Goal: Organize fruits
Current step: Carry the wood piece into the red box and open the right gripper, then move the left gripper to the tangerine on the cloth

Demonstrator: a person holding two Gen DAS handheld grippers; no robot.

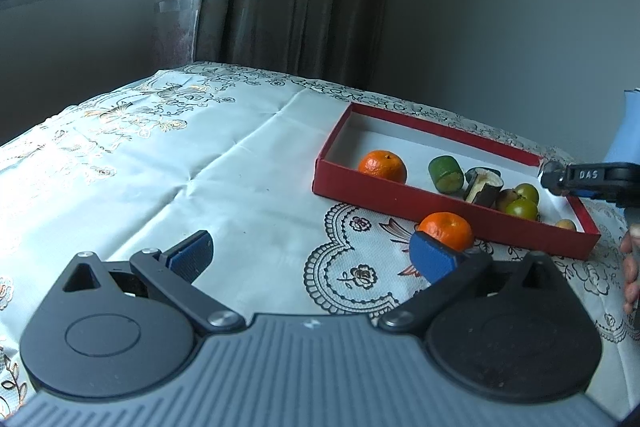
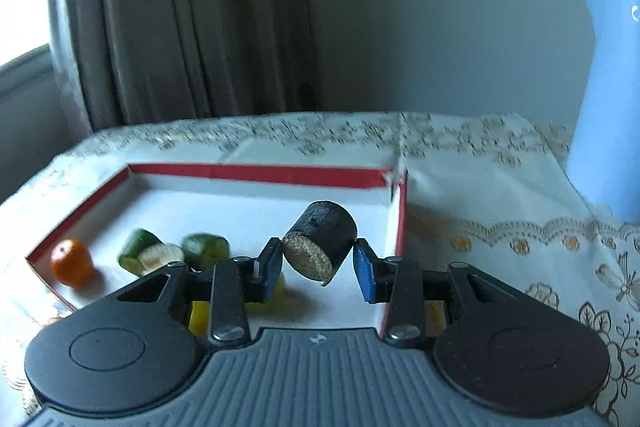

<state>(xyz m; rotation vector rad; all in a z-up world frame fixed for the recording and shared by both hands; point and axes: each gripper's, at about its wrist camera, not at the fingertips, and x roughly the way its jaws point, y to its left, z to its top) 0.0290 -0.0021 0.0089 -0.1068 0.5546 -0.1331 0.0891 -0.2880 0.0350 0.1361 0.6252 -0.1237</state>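
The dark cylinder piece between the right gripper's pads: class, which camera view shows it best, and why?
The right wrist view: the dark cylinder piece fills the centre, gripped by the right gripper above the red box, its pale cut end facing the camera. The left wrist view shows only that gripper's tip at the frame edge, not the piece.

Wide bare stretch of worktop left of the red box. Open white floor in the box's far half and right corner. Crowded along the near wall: cut green pieces, an orange. Just outside that wall, a loose orange. Right of the box, a tall blue jug in the way.
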